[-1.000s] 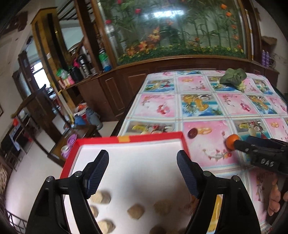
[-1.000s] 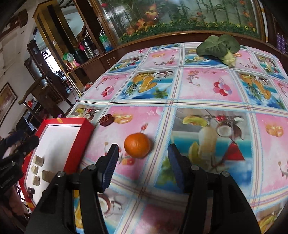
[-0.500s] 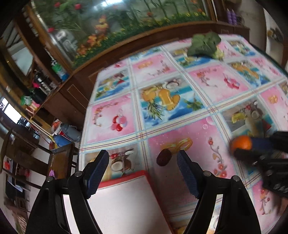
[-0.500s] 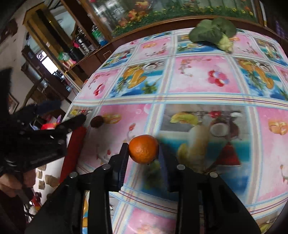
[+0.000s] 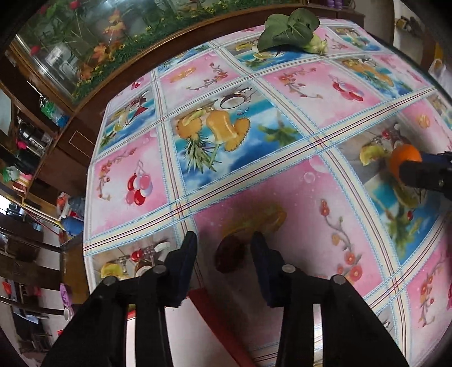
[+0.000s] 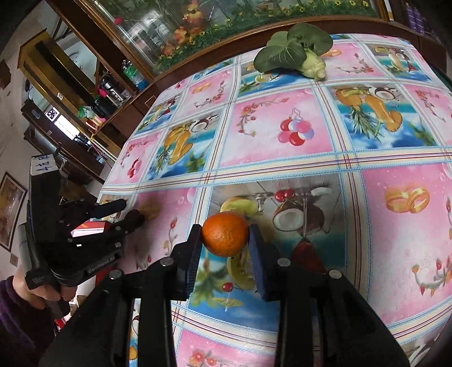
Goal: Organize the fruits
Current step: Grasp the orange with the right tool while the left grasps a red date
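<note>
- Right gripper (image 6: 225,242) clamped on an orange (image 6: 225,238), one pad against each side of the fruit, fruit near the fingertips.
- Orange seen above a printed square of the tablecloth (image 6: 296,141) showing a glass, cherries and a coconut; cannot tell whether lifted clear of the cloth or resting on it.
- Same orange (image 5: 404,158) visible at the far right edge of the left wrist view, partly hidden behind the dark fingers of the right gripper (image 5: 406,169).
- Left gripper (image 5: 223,262) with jaws narrowed but not closed, one blue-padded finger on each side of a dark reddish-brown fruit (image 5: 230,255); small gaps on both sides, no firm contact visible.
- Dark fruit lying on a pink square of the tablecloth (image 5: 282,118), just beyond the corner of a red tray (image 5: 217,319); picture blurred here, kind of fruit not clear.
- Red tray near the bottom of the left wrist view, rim red, inside white, at the near left edge of the table.
- From the right wrist view, left gripper (image 6: 132,214) at the left, held by a hand (image 6: 34,290) in a dark purple sleeve, a slice of the red tray (image 6: 90,228) showing behind it.
- Leafy green vegetable (image 6: 296,53) lying at the far side of the table, well apart from both grippers; also seen at the top of the left wrist view (image 5: 291,31).
- Beyond the far table edge, a wooden cabinet with a glass front holding flowers and greenery (image 6: 226,22).
</note>
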